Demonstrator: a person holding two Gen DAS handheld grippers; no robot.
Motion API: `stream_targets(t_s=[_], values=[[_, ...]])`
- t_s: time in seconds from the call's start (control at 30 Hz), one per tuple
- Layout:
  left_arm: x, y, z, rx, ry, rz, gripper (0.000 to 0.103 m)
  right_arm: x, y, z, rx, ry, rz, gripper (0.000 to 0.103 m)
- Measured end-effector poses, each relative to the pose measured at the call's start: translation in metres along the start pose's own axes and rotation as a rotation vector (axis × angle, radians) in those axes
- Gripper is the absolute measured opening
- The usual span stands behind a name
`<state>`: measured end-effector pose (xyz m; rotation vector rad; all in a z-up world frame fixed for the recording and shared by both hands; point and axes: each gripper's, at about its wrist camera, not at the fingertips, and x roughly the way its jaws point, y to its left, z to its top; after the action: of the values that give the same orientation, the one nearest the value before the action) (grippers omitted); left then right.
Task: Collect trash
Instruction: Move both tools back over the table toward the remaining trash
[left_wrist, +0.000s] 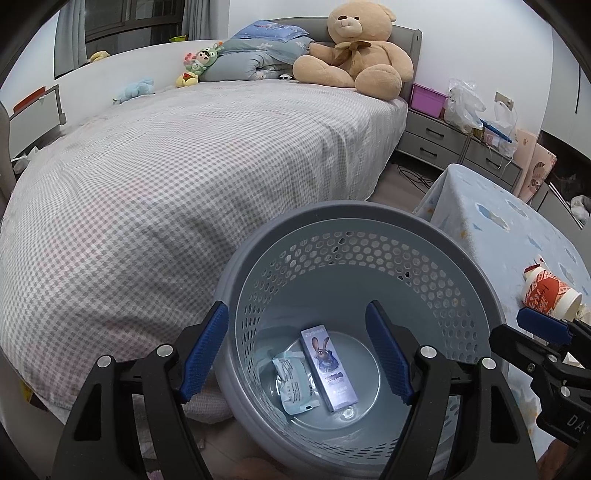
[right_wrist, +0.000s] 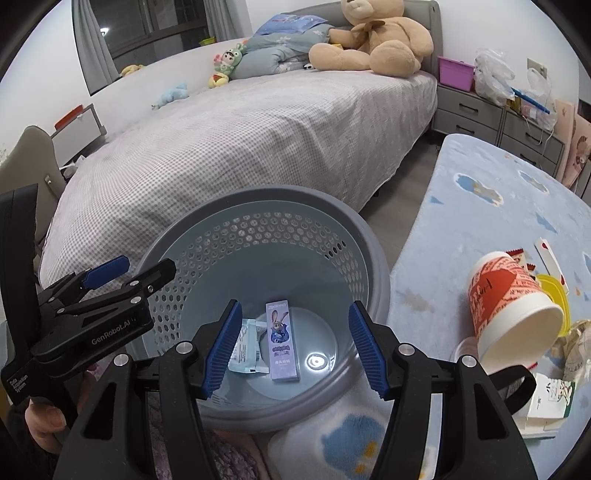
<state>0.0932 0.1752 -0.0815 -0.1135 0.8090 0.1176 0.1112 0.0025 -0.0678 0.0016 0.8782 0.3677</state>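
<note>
- Trash bin (left_wrist: 461, 280), grey with perforated walls, stands between the bed (left_wrist: 184, 166) and a table under a blue cloth (right_wrist: 480, 221); both grippers hang above its mouth, tilted down into it.
- Left gripper (left_wrist: 297, 354): jaws spread wide, nothing between the blue pads.
- Right gripper (right_wrist: 293, 345): jaws apart, also empty; in the left wrist view it enters at 3 o'clock.
- Purple carton (right_wrist: 282, 341) printed with a rabbit lies flat on the bin floor, seen straight through the gap of each pair of tongs and well below them.
- Pale blue packet (left_wrist: 293, 382) lies touching the carton's 9 o'clock side.
- Paper cup (right_wrist: 513, 310), red and white, lies tipped on the table at 3 o'clock from the right tongs, among scraps and a small white box (right_wrist: 546, 402).
</note>
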Motion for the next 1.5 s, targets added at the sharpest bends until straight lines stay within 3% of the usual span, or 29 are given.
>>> stream_targets(t_s=[0.7,0.9,1.23,1.5], values=[[-0.033,-0.022,-0.040,0.064,-0.003,-0.003,0.073,-0.068,-0.042,-0.065,0.074,-0.013,-0.071,0.067],[-0.043,-0.042,-0.059,0.085,0.035,-0.051,0.073,-0.089,-0.072,-0.088,0.125,-0.012,-0.115,0.067],[-0.075,-0.122,-0.078,0.198,0.014,-0.167,0.073,-0.118,-0.128,-0.125,0.223,-0.033,-0.171,0.068],[-0.082,-0.186,-0.081,0.294,0.009,-0.208,0.073,-0.134,-0.168,-0.145,0.295,-0.072,-0.180,0.068]])
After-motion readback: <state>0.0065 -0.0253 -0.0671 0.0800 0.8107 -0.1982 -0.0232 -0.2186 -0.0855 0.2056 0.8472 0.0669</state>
